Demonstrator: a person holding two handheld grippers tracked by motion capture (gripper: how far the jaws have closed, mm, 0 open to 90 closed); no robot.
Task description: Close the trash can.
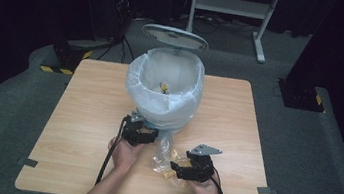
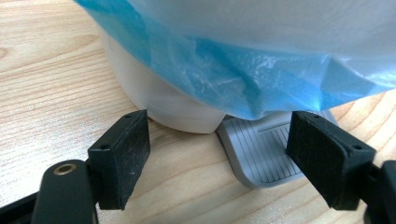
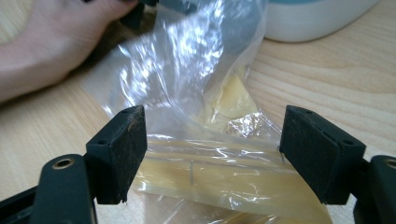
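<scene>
A white pedal bin [image 1: 163,88] lined with a pale blue bag [image 2: 243,70] stands on the wooden table [image 1: 95,92], its lid [image 1: 174,36] tipped up at the back. My left gripper [image 1: 147,135] is open at the bin's foot. In the left gripper view, that gripper [image 2: 224,158] has the grey ribbed pedal [image 2: 261,154] lying between its jaws, nearer the right one. A crumpled clear plastic bag [image 3: 187,84] with flat yellowish pieces [image 3: 224,168] inside lies on the table. My right gripper [image 3: 212,154] stands open over it, jaws wide on either side.
Something small and yellow [image 1: 163,87] lies inside the bin. The other hand [image 3: 51,46] rests just beyond the clear bag. Bare tabletop lies to both sides. A white frame [image 1: 232,6] and dark stands are on the floor beyond the table.
</scene>
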